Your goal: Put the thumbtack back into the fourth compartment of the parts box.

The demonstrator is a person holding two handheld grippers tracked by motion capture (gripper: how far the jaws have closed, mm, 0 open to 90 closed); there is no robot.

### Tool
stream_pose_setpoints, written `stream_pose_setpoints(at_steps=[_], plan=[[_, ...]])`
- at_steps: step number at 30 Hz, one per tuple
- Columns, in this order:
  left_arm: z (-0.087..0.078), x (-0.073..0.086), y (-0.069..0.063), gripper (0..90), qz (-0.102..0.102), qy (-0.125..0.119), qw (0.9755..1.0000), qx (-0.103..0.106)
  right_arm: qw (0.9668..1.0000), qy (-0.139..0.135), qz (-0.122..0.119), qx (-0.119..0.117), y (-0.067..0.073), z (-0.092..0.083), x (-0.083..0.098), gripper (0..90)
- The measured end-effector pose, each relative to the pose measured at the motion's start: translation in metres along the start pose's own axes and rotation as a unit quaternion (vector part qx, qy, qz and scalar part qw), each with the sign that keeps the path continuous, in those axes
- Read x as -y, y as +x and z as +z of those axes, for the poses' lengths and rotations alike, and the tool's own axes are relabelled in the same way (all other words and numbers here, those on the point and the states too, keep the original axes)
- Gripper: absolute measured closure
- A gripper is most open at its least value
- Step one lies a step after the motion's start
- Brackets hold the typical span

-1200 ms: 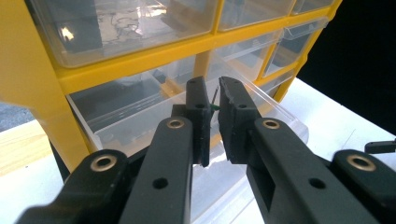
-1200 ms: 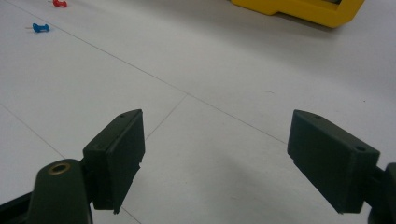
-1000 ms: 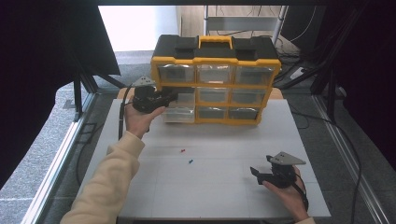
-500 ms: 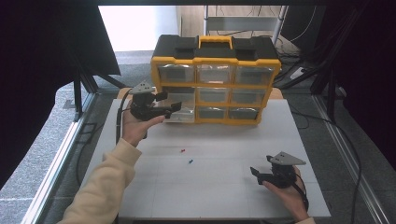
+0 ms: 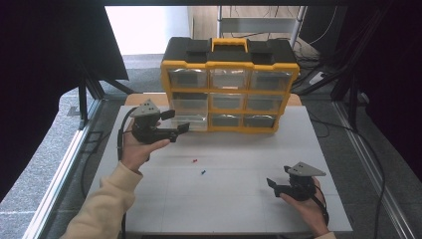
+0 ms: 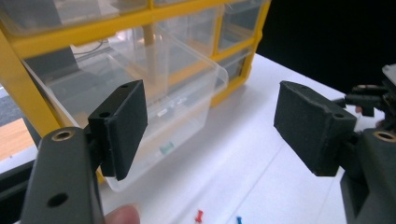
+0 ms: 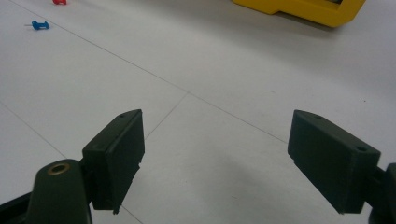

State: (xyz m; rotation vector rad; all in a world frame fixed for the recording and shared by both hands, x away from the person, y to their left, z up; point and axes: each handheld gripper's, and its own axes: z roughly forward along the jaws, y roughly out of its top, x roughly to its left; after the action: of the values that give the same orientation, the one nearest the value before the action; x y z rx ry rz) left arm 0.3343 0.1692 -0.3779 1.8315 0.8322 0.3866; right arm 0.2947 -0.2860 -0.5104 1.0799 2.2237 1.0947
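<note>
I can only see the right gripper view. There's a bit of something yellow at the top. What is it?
Observer: That's the corner of a yellow and black box with a handle on top and rows of see-through drawers.
Operator: Are the drawers all pushed in?
Observer: No. The bottom left drawer is pulled partway out.
Operator: Is somebody holding it?
Observer: No. The left gripper is just in front of that drawer. Its fingers have just been opening, and there is nothing between them.
</note>
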Motion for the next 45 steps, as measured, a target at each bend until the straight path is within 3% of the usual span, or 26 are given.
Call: stream_pose_setpoints(at_steps=[10, 15, 23, 36, 45], plan=[[-0.001, 0.018, -0.01, 26.7, 0.005, 0.021, 0.9997, 0.013, 1.0, 0.001, 0.0, 0.0, 0.001, 0.0, 0.0, 18.9], [0.006, 0.028, -0.012, 27.2, 0.009, 0.037, 0.9992, 0.009, 1.0, 0.002, -0.001, 0.001, 0.001, 0.0, 0.0, 18.9], [0.021, 0.045, -0.009, 28.1, -0.003, 0.065, 0.9977, 0.018, 1.0, 0.001, -0.001, 0.0, 0.0, 0.0, 0.0, 18.9], [0.048, 0.064, 0.004, 29.0, -0.017, 0.118, 0.9928, 0.007, 1.0, 0.002, -0.001, 0.001, 0.0, 0.0, 0.0, 18.9], [0.071, 0.074, 0.007, 29.7, -0.01, 0.156, 0.9878, 0.002, 1.0, 0.003, -0.002, 0.001, 0.0, 0.001, 0.0, 18.9]])
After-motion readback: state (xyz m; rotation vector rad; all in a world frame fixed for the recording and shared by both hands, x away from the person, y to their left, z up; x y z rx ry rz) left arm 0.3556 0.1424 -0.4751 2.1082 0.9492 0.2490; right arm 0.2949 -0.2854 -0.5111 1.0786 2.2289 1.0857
